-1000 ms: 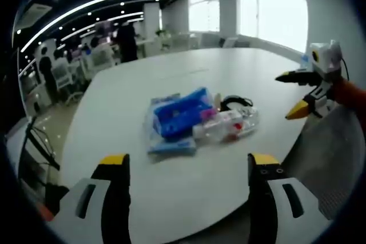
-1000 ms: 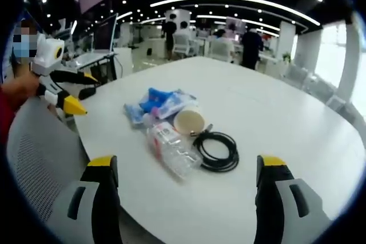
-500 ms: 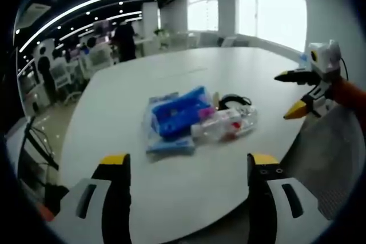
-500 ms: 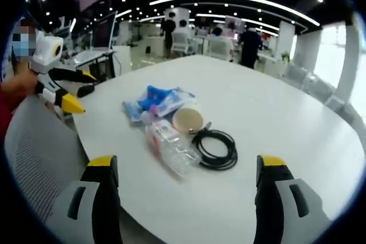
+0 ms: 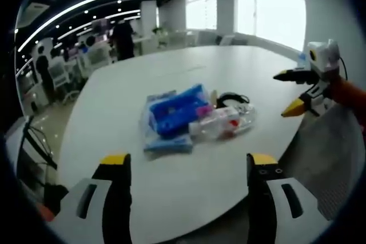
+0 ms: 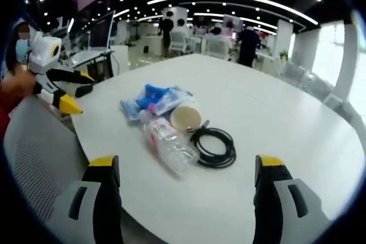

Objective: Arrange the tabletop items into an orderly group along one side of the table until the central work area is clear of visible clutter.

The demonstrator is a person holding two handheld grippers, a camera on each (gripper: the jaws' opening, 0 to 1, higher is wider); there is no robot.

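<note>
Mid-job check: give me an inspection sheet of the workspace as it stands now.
Surface: large white table, bare apart from one cluster.
Job's things: blue plastic packets, clear plastic bottle with red-and-white label, tan round cup, all bunched together.
Clutter: nothing seen beyond that cluster.
Grippers: left tongs and right tongs open, holding nothing.
Cables: coiled black cable beside bottle.
Surroundings: open office, people standing, grey mesh chair.

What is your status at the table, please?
Both tongs open, empty, off the table. Bottle, cable, cup, blue packs bunched mid-table, untouched. Nothing in the way.
</note>
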